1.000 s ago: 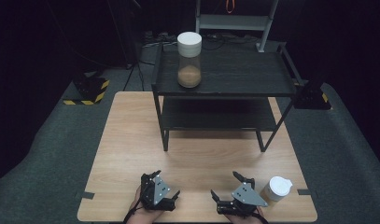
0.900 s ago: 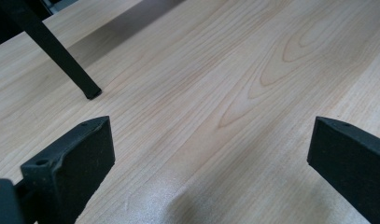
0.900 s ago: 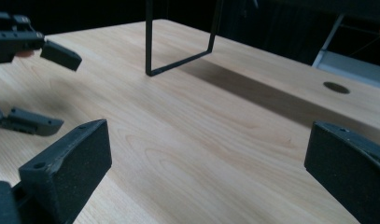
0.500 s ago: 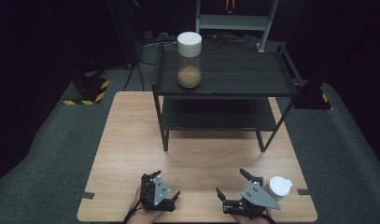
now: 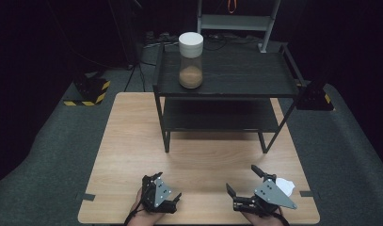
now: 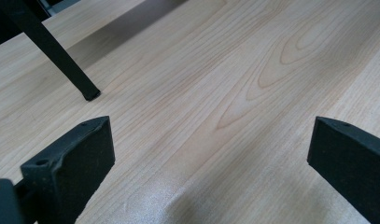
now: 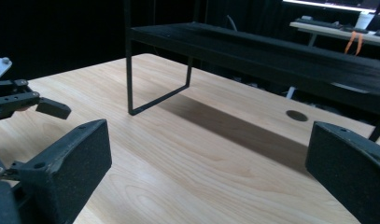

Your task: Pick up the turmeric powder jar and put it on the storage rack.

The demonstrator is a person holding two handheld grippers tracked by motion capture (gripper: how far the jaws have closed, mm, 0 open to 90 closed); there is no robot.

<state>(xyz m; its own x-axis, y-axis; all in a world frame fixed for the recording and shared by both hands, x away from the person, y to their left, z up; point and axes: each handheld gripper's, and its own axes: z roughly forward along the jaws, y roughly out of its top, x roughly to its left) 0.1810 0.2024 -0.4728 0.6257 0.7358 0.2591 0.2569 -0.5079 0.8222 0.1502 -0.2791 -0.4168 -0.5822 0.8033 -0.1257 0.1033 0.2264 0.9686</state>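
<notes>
A clear jar [image 5: 190,60] with a white lid and brown contents stands on the top of a black two-level shelf rack [image 5: 245,75] at the table's far side. My left gripper [image 5: 159,192] rests at the front edge, left of centre. Its jaws stand wide apart over bare wood [image 6: 211,140], so it is open and holds nothing. My right gripper [image 5: 242,178] is at the front right, also open and empty [image 7: 208,144]. It points across the table toward the rack. A white cup [image 5: 286,185] sits just right of it, mostly hidden behind the gripper's grey plate.
The wooden table [image 5: 132,141] has bare room between the rack's legs and the grippers. One rack leg [image 6: 61,56] stands ahead of the left gripper. The left gripper [image 7: 24,100] is seen at the left of the right gripper view. Dark floor surrounds the table.
My right gripper has slid to the right, toward the white cup, and now covers most of it. The left gripper has stayed put.
</notes>
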